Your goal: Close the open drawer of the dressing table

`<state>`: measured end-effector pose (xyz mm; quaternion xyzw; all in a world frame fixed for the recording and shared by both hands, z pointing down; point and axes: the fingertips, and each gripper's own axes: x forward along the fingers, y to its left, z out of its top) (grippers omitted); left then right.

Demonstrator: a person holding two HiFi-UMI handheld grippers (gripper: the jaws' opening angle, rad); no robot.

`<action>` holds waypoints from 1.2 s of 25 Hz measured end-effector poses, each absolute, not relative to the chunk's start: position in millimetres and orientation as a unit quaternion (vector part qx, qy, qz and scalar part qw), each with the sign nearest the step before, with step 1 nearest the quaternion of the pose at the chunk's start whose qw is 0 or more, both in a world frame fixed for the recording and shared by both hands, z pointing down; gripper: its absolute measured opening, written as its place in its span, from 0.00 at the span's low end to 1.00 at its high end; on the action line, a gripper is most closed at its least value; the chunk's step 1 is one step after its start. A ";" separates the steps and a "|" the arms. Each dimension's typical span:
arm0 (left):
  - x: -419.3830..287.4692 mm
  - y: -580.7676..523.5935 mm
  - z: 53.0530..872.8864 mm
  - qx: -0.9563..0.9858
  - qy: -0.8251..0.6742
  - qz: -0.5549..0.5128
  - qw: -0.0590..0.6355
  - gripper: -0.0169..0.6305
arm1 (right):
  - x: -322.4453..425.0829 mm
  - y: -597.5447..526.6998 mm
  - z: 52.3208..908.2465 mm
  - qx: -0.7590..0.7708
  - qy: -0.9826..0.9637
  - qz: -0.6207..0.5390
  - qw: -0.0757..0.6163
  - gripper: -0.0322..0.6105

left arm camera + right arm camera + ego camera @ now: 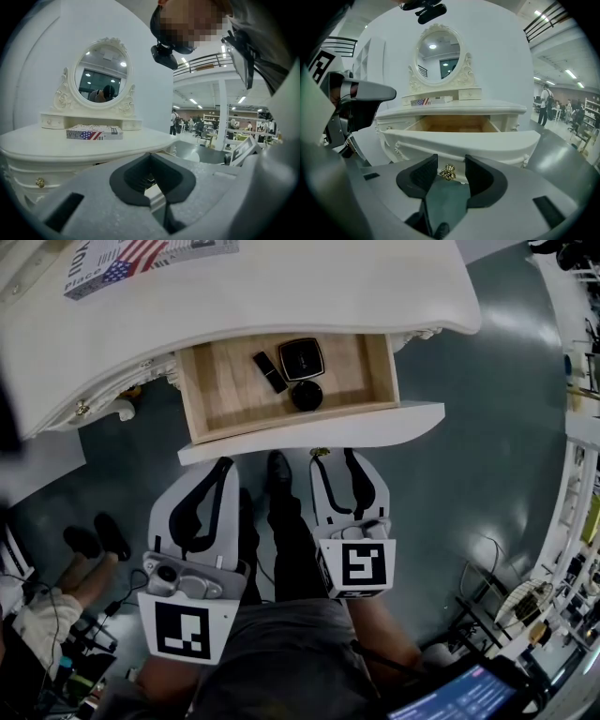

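The white bench (328, 287) stands on a grey-green floor (487, 446). On its top lies a flat box printed with a flag (141, 259), and at the back stands an oval mirror (102, 70) on a small-drawer base. Its open wooden drawer (234, 399) holds a black tube (269, 371), a square black compact (302, 359) and a round black case (307, 395), close together.

A plain white wall (501, 56) is seen behind the back edge of the bench (281, 292). A glossy dark grey floor (487, 427) is spread beneath it, with lamp glare caught on its surface. Beyond the bench's right edge a large hall is shown, lit by ceiling strip lights (242, 99). A white column (223, 117), a railed upper gallery (206, 61) and white shelving (574, 502) are seen there.
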<state>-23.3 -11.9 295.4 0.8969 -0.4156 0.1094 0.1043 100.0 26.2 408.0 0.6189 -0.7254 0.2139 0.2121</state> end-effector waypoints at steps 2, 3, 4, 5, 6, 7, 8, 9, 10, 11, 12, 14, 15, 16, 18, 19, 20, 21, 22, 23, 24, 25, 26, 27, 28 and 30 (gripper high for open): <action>-23.0 -13.4 295.1 0.897 -0.416 0.109 0.105 0.05 | 101.7 23.8 407.3 0.623 -0.718 0.220 0.217 0.31; -22.6 -13.9 294.7 0.897 -0.416 0.108 0.105 0.05 | 101.8 23.1 406.9 0.624 -0.718 0.221 0.216 0.31; -22.3 -14.4 294.3 0.896 -0.417 0.108 0.105 0.05 | 101.7 22.0 406.3 0.624 -0.720 0.218 0.213 0.31; -22.2 -15.0 293.9 0.896 -0.417 0.107 0.105 0.05 | 101.6 20.9 405.7 0.623 -0.721 0.216 0.212 0.31; -22.2 -15.5 293.7 0.896 -0.418 0.107 0.105 0.05 | 101.3 20.2 405.6 0.622 -0.723 0.214 0.210 0.31; -22.5 -16.1 293.5 0.896 -0.419 0.106 0.105 0.05 | 100.7 20.0 405.9 0.620 -0.726 0.212 0.209 0.31; -22.8 -16.7 293.3 0.896 -0.419 0.106 0.105 0.05 | 100.3 19.9 406.4 0.618 -0.728 0.211 0.209 0.31; -23.1 -17.5 293.2 0.895 -0.419 0.106 0.105 0.05 | 100.4 19.5 406.6 0.617 -0.729 0.211 0.210 0.31; -23.5 -18.3 293.3 0.895 -0.420 0.106 0.106 0.05 | 100.8 18.7 406.6 0.617 -0.728 0.211 0.212 0.31; -23.9 -19.2 293.5 0.895 -0.420 0.106 0.106 0.05 | 101.0 17.7 406.7 0.618 -0.727 0.212 0.214 0.31; -24.5 -20.1 293.8 0.895 -0.421 0.106 0.107 0.05 | 100.7 16.7 407.0 0.617 -0.727 0.211 0.213 0.31; -25.4 -21.7 294.0 0.894 -0.421 0.107 0.107 0.05 | 100.5 15.2 407.5 0.618 -0.727 0.212 0.213 0.31; -25.5 -22.3 293.6 0.894 -0.421 0.108 0.107 0.05 | 101.1 14.5 407.2 0.619 -0.724 0.214 0.216 0.31; -25.5 -22.7 292.8 0.894 -0.421 0.107 0.106 0.05 | 102.0 14.0 406.6 0.620 -0.722 0.217 0.217 0.31; -25.4 -23.4 291.2 0.894 -0.422 0.106 0.106 0.05 | 102.4 13.4 406.3 0.622 -0.722 0.217 0.213 0.31; -25.5 -23.9 290.5 0.894 -0.423 0.105 0.106 0.05 | 101.9 12.8 406.3 0.621 -0.723 0.217 0.210 0.31; -25.6 -24.5 289.9 0.894 -0.424 0.105 0.106 0.05 | 101.2 11.7 406.0 0.622 -0.724 0.217 0.207 0.31; -25.6 -25.1 289.4 0.893 -0.424 0.104 0.106 0.05 | 100.8 10.3 405.3 0.622 -0.723 0.218 0.205 0.31; -25.6 -25.5 288.8 0.893 -0.425 0.104 0.106 0.05 | 100.8 9.3 404.9 0.623 -0.723 0.218 0.204 0.31; -25.5 -25.8 288.3 0.893 -0.425 0.103 0.106 0.05 | 101.4 8.9 404.8 0.623 -0.723 0.217 0.205 0.31; -25.6 -26.0 288.0 0.893 -0.425 0.104 0.106 0.05 | 102.0 8.8 405.0 0.622 -0.724 0.215 0.207 0.31; -25.7 -26.3 288.0 0.893 -0.426 0.105 0.106 0.05 | 102.4 8.2 405.0 0.621 -0.725 0.214 0.208 0.31; -26.0 -26.9 288.2 0.892 -0.426 0.105 0.106 0.05 | 102.3 6.9 404.8 0.619 -0.726 0.212 0.209 0.31; -26.4 -27.9 288.7 0.892 -0.427 0.106 0.107 0.05 | 102.0 5.2 404.7 0.618 -0.728 0.211 0.209 0.31; -26.7 -29.1 289.3 0.891 -0.428 0.106 0.107 0.05 | 101.8 3.1 404.7 0.617 -0.729 0.211 0.209 0.31; -27.0 -31.7 290.5 0.890 -0.430 0.107 0.108 0.05 | 102.3 -2.2 404.2 0.620 -0.726 0.212 0.208 0.31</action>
